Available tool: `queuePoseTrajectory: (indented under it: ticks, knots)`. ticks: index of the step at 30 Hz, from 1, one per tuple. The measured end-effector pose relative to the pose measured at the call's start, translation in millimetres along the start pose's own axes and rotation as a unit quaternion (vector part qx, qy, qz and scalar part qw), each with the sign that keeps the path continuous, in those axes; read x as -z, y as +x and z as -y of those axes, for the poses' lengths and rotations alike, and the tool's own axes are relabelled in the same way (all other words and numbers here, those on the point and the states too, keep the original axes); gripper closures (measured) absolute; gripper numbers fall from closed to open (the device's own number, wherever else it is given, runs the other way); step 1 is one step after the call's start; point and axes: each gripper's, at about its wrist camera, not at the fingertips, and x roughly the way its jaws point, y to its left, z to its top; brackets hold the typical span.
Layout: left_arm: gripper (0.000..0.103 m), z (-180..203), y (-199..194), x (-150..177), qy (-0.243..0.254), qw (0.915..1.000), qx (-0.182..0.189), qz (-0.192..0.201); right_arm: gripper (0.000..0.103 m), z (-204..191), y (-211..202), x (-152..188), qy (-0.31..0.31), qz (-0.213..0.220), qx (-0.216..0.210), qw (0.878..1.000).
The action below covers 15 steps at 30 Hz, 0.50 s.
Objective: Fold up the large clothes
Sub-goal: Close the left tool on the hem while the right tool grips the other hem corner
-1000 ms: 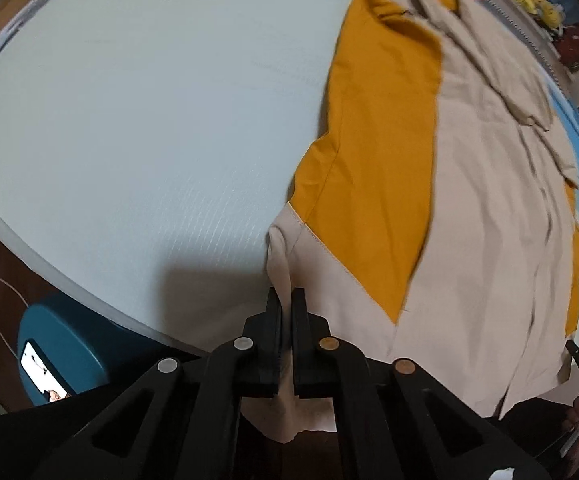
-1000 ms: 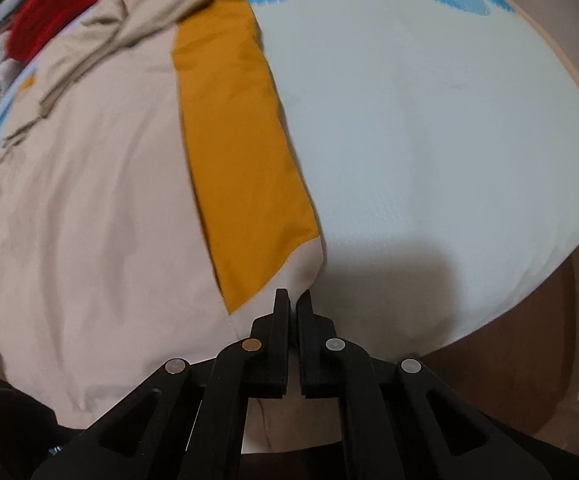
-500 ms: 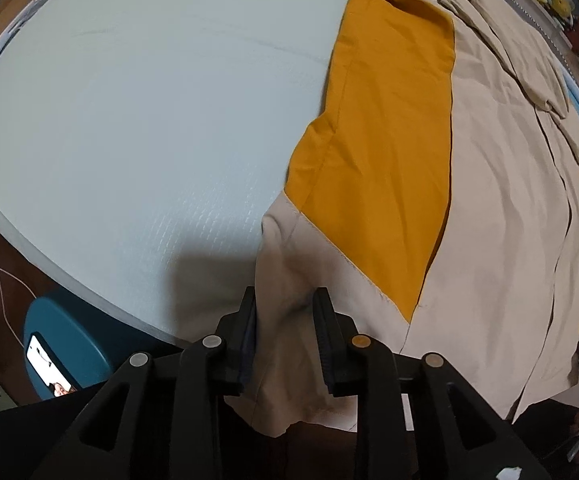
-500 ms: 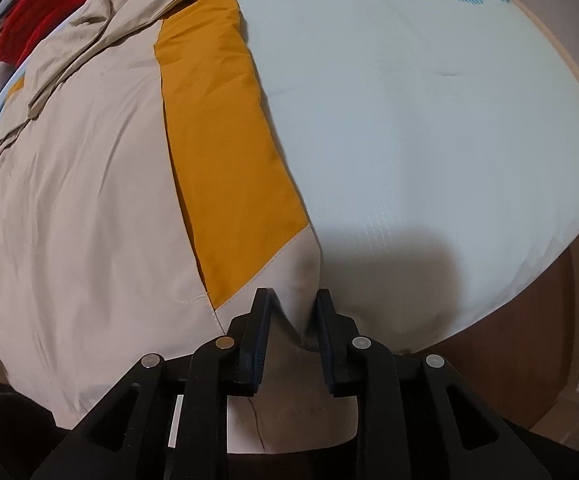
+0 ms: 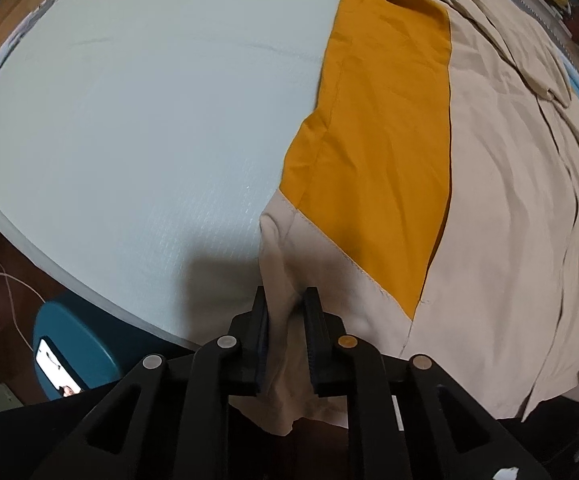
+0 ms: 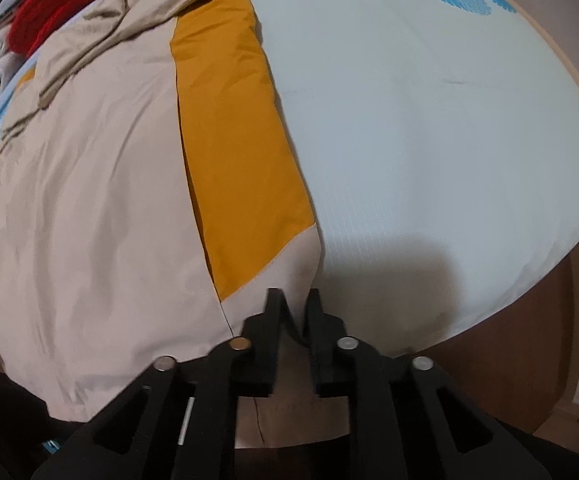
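Observation:
A large beige and mustard-yellow garment [image 5: 489, 184] lies spread flat on a pale blue bed sheet [image 5: 149, 120]. It also shows in the right wrist view [image 6: 101, 184]. My left gripper [image 5: 285, 300] is open at the garment's near left hem corner, with a beige fold still lying loosely between its fingers. My right gripper [image 6: 293, 296] is open at the near right hem corner, with the beige hem edge between and below its fingers. The hem hangs over the bed's near edge.
The sheet [image 6: 429, 140] has a blue feather print at the far end. A red garment [image 6: 45, 12] lies beyond the collar. A teal stool [image 5: 77, 344] with a lit phone stands below the bed's left edge. Wooden bed frame [image 6: 529, 344] at right.
Both grippers were shut on the hem corners one second ago and have opened. The garment has settled flat on the bed and both cameras sit closer to it.

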Motion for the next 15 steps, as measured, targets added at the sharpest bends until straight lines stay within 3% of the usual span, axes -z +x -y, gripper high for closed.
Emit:
queuePoseTrajectory:
  ticks: [5, 6, 8, 12, 15]
  knots:
    - [0.091, 8, -1, 2, 0.017, 0.9998, -0.01, 0.008, 0.084, -5, 0, 0, -0.008, -0.001, 0.014, 1.0]
    - [0.097, 15, -2, 4, 0.024, 0.9996, -0.009, 0.011, 0.087, -7, -1, 0, -0.01, 0.0, 0.017, 1.0]
    - [0.1, 27, -4, 6, 0.029, 0.9994, -0.005, 0.016, 0.099, -10, -6, -1, -0.012, 0.009, 0.011, 1.0]
    - [0.1, 29, -17, 10, 0.03, 0.999, 0.007, 0.032, 0.1, -2, -30, -2, 0.017, 0.048, -0.015, 0.999]
    - [0.098, 24, -10, 1, 0.025, 0.9995, 0.009, 0.016, 0.098, 5, -29, -2, 0.039, 0.042, -0.027, 0.998]
